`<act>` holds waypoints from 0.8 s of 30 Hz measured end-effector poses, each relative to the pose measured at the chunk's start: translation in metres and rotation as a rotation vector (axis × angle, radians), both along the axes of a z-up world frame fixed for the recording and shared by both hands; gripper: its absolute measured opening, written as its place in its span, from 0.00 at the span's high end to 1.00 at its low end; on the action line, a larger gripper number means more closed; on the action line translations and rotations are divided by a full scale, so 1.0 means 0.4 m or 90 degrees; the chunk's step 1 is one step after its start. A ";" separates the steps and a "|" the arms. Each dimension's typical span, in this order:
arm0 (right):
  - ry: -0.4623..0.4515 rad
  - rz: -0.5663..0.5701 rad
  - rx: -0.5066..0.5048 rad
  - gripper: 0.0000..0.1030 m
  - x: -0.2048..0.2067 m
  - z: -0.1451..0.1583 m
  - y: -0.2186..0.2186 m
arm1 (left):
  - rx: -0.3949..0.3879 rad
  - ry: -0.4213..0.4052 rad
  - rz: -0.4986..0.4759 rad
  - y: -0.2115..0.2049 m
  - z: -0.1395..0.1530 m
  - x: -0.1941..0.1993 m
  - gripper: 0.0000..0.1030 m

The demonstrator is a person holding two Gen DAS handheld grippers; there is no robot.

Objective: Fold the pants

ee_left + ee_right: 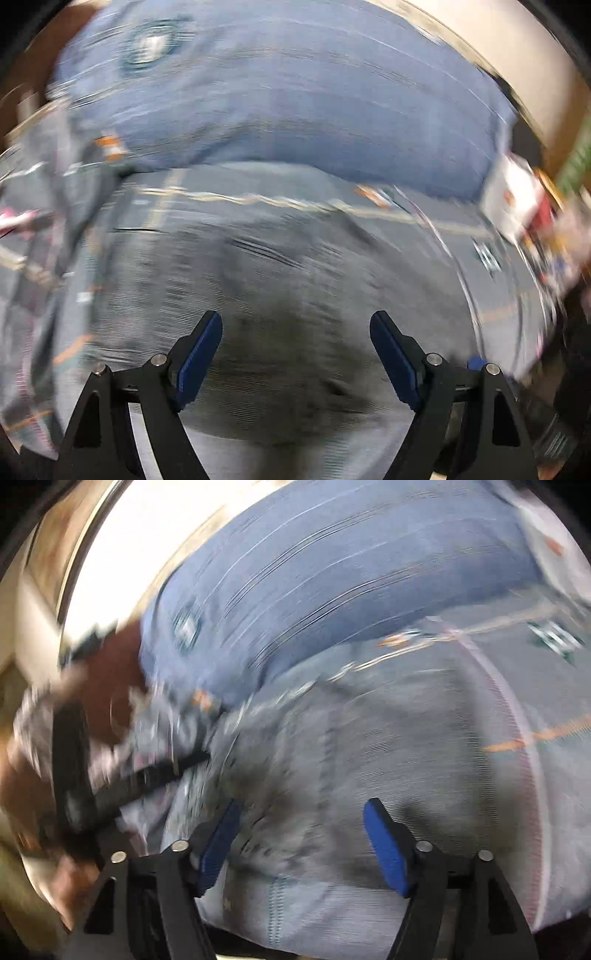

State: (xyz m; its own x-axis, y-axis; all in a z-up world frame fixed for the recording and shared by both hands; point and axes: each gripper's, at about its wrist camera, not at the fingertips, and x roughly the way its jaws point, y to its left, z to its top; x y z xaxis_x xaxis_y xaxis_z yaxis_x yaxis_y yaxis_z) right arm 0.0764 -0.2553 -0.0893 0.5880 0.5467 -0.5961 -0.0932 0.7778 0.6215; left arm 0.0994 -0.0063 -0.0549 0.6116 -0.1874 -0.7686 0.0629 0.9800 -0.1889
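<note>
Both views are smeared by motion. Grey pants [280, 280] lie spread on a patterned bedsheet [491, 295]. My left gripper [296, 334] hovers over the dark grey cloth, open, its blue pads [197, 363] wide apart with nothing pinched. In the right wrist view the pants [354, 760] fill the lower middle, with a stitched seam [274, 904] on a paler part near the bottom. My right gripper [301, 821] stands open above that cloth, pads clear of it. A dark blurred shape [72, 768] at the left cannot be made out.
A large blue pillow [295, 110] [351, 565] lies just beyond the pants. A white box and colourful clutter [517, 206] sit at the bed's right side. A cream wall [509, 51] runs behind the pillow.
</note>
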 end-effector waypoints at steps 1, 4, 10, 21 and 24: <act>0.047 -0.014 0.014 0.19 0.002 -0.036 -0.031 | 0.030 0.020 -0.017 -0.041 -0.030 0.007 0.19; 0.148 -0.045 0.097 0.37 0.028 -0.110 -0.120 | 0.167 0.106 -0.053 -0.132 -0.167 0.036 0.15; 0.067 0.024 0.137 0.36 0.136 0.049 -0.096 | 0.180 0.063 -0.053 -0.149 -0.161 0.023 0.11; 0.138 0.005 0.131 0.47 0.282 -0.058 -0.117 | 0.165 0.036 -0.064 -0.134 -0.173 0.025 0.05; 0.118 0.030 0.142 0.31 0.197 -0.051 -0.106 | 0.164 0.027 -0.063 -0.138 -0.176 0.024 0.03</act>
State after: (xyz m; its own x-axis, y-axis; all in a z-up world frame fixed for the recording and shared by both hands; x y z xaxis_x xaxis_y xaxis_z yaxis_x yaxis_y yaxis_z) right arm 0.1554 -0.2978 -0.1096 0.4514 0.7001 -0.5532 0.0055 0.6178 0.7863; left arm 0.1088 -0.0614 -0.1252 0.5658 -0.0397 -0.8236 0.1581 0.9855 0.0611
